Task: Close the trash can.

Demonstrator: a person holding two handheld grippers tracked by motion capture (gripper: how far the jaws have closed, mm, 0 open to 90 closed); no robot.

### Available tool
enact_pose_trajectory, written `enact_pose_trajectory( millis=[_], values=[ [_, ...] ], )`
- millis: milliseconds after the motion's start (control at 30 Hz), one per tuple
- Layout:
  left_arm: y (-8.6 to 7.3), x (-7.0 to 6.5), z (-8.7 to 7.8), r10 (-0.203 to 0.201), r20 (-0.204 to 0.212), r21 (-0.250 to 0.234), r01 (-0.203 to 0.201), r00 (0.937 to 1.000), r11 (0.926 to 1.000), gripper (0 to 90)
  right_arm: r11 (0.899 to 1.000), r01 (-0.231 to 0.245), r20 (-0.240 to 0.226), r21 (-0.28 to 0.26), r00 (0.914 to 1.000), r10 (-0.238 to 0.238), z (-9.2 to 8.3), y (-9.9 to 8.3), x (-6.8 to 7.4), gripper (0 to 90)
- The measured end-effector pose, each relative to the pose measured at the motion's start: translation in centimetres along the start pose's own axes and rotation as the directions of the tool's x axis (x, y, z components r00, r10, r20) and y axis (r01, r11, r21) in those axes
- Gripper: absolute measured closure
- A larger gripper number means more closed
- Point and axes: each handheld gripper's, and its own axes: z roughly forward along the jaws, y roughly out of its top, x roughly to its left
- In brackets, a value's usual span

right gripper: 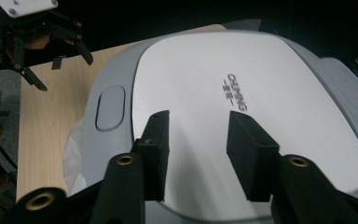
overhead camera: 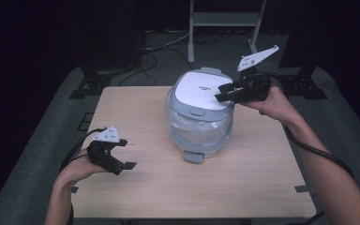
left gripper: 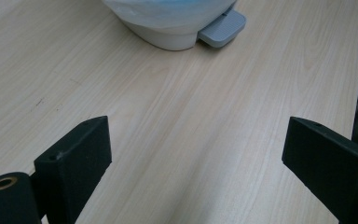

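Pale wooden table (overhead camera: pixel 243 183), one bin on top.
Standing toward the far middle: white pedal bin (overhead camera: pixel 200 117), closed lid, grey pedal (left gripper: pixel 222 29) resting on the boards.

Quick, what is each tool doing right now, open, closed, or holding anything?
Left tool: open, holding nothing, above the light wooden table.
Right tool: open, holding nothing, over the white and grey lid of the pedal bin.

- My left gripper (overhead camera: pixel 122 159) is black with square-ended jaws, a grey three-cornered plate on top and a black cable trailing behind.
- My right gripper (overhead camera: pixel 222 93) matches it; brass-coloured rings sit at its jaw pivots.
- My forearms are bare, without sleeves.
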Motion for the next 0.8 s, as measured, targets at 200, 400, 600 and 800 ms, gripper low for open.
enact_pose_trajectory(
  millis=[200, 400, 600, 800],
  values=[
    [0.0, -0.2, 0.0, -0.003, -0.001, 0.008, 0.003, 1.0000, 1.0000, 7.1, 0.999, -0.039, 0.016, -0.004, 0.9991, 0.040, -1.0, -1.7, -0.3, 48.3],
    [0.0, -0.1, 0.0, -0.002, -0.003, 0.010, 0.002, 1.0000, 1.0000, 7.1, 0.997, -0.073, 0.022, -0.005, 0.9971, 0.073, -1.6, -3.6, -0.6, 42.6],
    [-0.3, 0.0, 0.2, -0.007, 0.003, 0.017, 0.007, 1.0000, 0.9998, 7.1, 0.994, -0.114, 0.032, -0.007, 0.9930, 0.114, -2.3, -5.7, -1.1, 39.5],
    [-0.3, -0.1, 0.4, -0.008, 0.006, 0.016, 0.008, 0.9999, 0.9998, 7.1, 0.988, -0.153, 0.037, -0.017, 0.9875, 0.154, -2.6, -7.7, -1.3, 38.1]
  ],
)
